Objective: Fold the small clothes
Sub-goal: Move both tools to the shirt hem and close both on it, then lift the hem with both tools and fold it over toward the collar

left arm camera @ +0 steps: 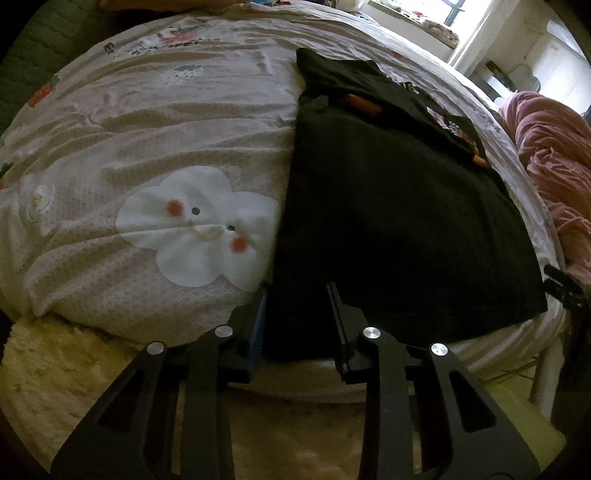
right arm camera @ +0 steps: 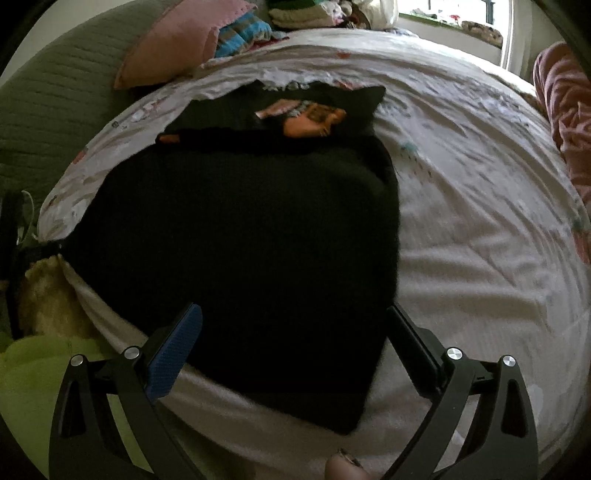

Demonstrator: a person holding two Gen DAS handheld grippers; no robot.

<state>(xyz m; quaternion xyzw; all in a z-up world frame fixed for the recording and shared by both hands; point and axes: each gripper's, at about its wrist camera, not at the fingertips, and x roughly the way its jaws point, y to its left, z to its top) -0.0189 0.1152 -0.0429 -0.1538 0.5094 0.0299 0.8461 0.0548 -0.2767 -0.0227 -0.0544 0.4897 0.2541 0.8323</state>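
The left gripper (left arm camera: 297,291) sits at the bottom centre of its view, its jaws narrowed around the near left corner of one black garment (left arm camera: 388,221); whether the pads pinch the cloth is too dark to tell. The right gripper (right arm camera: 291,317), low in its own view, stands wide open over the garment's near edge, holding nothing. The garment lies flat on a cartoon-printed bedsheet (left arm camera: 147,129), its far end folded over with an orange print showing. One white cloud face (left arm camera: 199,225) appears only in the left view; one pink pillow (right arm camera: 166,48) and a stack of folded laundry (right arm camera: 303,13) only in the right, upper left. A fingertip (right arm camera: 345,469) is cut off at the bottom edge
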